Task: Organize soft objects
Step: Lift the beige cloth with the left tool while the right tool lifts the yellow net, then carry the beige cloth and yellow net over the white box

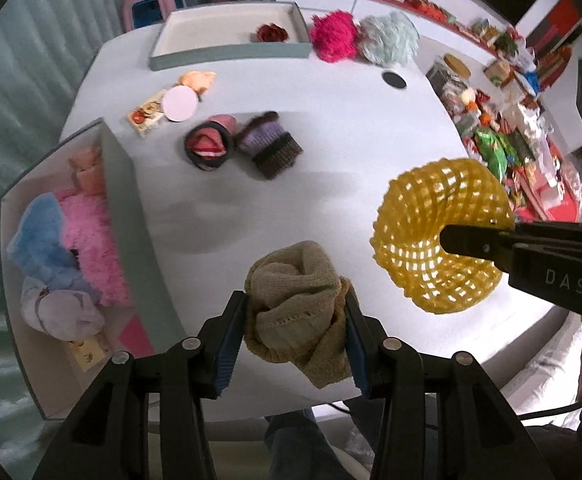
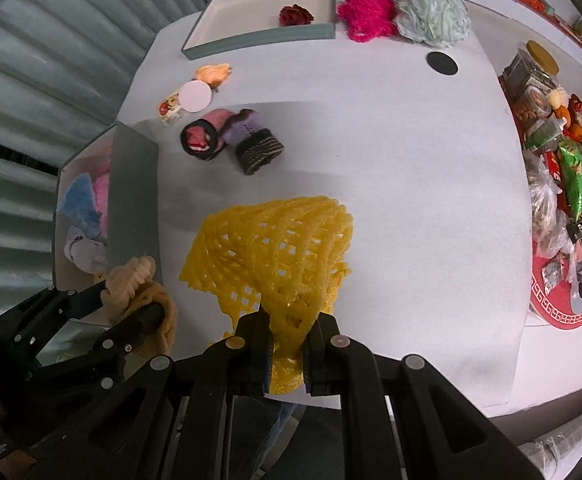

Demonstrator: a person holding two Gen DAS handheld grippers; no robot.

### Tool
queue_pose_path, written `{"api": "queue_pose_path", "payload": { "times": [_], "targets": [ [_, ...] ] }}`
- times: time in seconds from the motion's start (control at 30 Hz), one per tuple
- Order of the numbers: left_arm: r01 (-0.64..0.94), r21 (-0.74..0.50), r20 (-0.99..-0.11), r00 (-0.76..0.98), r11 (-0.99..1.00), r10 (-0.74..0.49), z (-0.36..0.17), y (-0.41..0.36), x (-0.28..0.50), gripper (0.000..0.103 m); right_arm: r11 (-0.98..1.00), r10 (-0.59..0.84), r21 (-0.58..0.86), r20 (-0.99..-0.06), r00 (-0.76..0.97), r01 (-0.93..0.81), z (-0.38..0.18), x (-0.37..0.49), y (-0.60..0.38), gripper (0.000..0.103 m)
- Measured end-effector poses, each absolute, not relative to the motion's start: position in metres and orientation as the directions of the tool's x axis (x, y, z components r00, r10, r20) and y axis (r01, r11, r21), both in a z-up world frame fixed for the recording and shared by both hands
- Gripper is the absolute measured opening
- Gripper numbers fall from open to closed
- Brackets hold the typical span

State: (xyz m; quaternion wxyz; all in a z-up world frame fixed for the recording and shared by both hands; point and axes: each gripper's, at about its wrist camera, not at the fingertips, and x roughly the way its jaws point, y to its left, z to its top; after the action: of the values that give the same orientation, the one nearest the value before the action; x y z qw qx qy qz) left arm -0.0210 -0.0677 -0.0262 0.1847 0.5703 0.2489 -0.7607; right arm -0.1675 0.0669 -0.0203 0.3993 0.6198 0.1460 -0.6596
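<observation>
My left gripper [image 1: 295, 322] is shut on a tan knitted cloth [image 1: 295, 304] and holds it above the white table's near edge; it also shows in the right wrist view [image 2: 139, 284]. My right gripper [image 2: 289, 332] is shut on a yellow foam net [image 2: 275, 252], which hangs open like a tube in the left wrist view [image 1: 439, 240]. A grey box [image 1: 131, 216] at the left holds pink, blue and white soft things. A second grey tray [image 1: 227, 56] at the far edge holds a dark red fabric rose [image 1: 271, 33].
On the table lie a purple and brown knit piece [image 1: 269, 144], a black and red roll [image 1: 209, 147], a pink disc [image 1: 179, 103] on a printed card, an orange cloth [image 1: 198, 79], a magenta fluffy ball [image 1: 334, 36] and a pale blue one [image 1: 391, 38]. Packets crowd the right.
</observation>
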Motion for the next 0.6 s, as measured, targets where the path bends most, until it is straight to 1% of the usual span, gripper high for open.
{"api": "queue_pose_path", "payload": {
  "times": [0.27,0.6],
  "targets": [
    [0.645,-0.211,-0.946,-0.325,-0.735,-0.014,-0.019,-0.101,0.015,0.047,-0.613,-0.356,0.277,-0.933,0.054,0.740,-0.002,-0.150,0.051,0.012],
    [0.714,-0.228,-0.939,-0.341,-0.663,-0.044,-0.018,-0.120,0.049,0.047,-0.531,-0.337,0.242,-0.940,0.059,0.812,0.009,-0.121,0.018,0.012]
  ]
}}
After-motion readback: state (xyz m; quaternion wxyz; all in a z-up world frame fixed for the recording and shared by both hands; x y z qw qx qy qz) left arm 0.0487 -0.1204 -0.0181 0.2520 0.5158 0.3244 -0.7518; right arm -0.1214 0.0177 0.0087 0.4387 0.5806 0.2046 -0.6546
